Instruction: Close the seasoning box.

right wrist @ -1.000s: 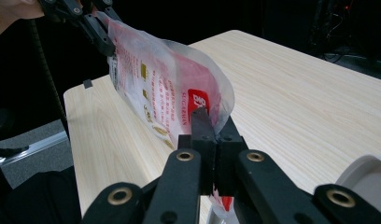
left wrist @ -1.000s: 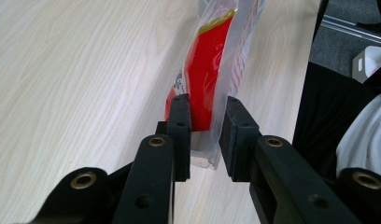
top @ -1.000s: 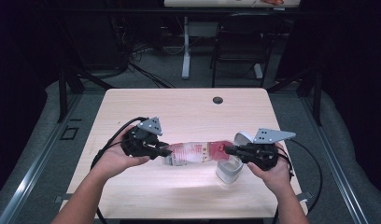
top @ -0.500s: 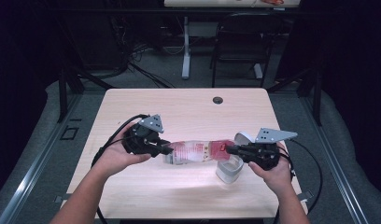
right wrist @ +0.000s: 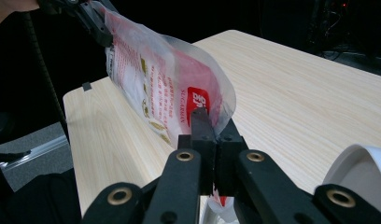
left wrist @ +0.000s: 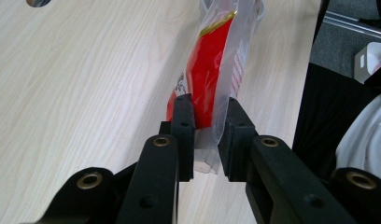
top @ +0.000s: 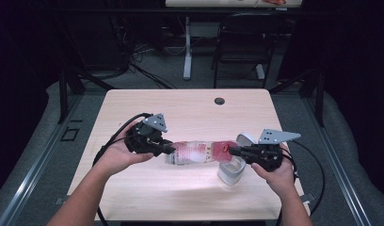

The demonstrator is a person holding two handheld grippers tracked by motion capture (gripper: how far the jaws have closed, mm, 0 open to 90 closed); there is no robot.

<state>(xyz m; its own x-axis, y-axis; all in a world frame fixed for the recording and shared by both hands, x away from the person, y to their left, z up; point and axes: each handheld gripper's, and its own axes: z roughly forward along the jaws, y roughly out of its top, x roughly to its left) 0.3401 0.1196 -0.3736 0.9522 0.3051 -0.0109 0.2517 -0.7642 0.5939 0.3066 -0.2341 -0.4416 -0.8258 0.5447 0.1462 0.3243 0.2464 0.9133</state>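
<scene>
Glossy clear plastic bag — table pale, probably matt wood.

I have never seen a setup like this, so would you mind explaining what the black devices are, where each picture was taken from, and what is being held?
There is no robot here: a person holds a hand-operated black two-jaw gripper in each hand. The high view looks down from above the person's side of the light wooden table; the left gripper is at the left, the right gripper at the right. The other two pictures come from small cameras riding on the grippers, looking along their own jaws.

Between them, stretched above the table, is a clear plastic bag with red and white printing. The left gripper pinches one end, the right gripper is shut on the other.

A white open container stands on the table below the right gripper, and there is a small dark cable hole near the far edge.
</scene>
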